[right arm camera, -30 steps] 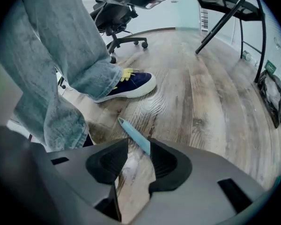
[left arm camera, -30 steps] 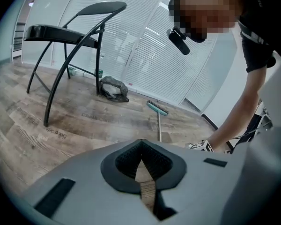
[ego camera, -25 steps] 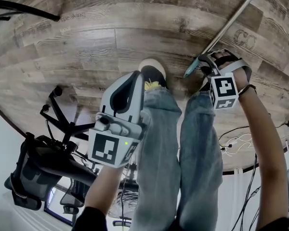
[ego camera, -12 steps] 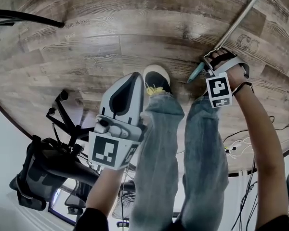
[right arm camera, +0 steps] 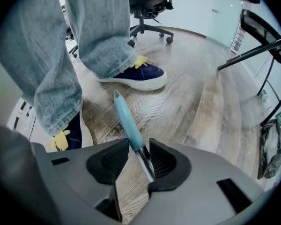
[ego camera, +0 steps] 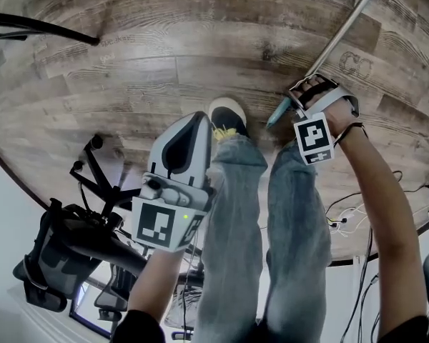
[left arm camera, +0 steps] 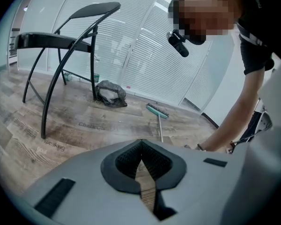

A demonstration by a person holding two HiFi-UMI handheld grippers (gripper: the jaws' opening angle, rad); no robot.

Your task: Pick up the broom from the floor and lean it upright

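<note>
Floor (ego camera: pixel 114 84): wood-look planks; the broom (ego camera: pixel 336 41) lies flat on it, not yet lifted.
Left gripper (ego camera: pixel 199 120): at the near left, raised off the floor; jaws pressed together on nothing; well apart from the broom.
Shoe (ego camera: pixel 229 116): between the two grippers, just left of the broom's grip end.
Broom: teal grip end near the person's feet, metal shaft running away to the far right; the left gripper view shows its green head at the far end.
Right gripper (ego camera: pixel 297 98): pointing steeply down over the grip end; jaws spread and just now closing in, with the shaft between them where teal meets metal.
Deciding relation: the shaft lies against one jaw, with bare floor showing on its other side, so I judge there is no pinch yet. Its long axis passes straight through the gap, and the right hand is much the nearer.
Next move, as a judgement: finish the squeeze, then raise the grip end so the head pivots on the floor.
Containers: none in the task; a dark bag (left arm camera: pixel 110 93) slumps at the foot of a black chair (left arm camera: pixel 65 36), contents not visible.
</note>
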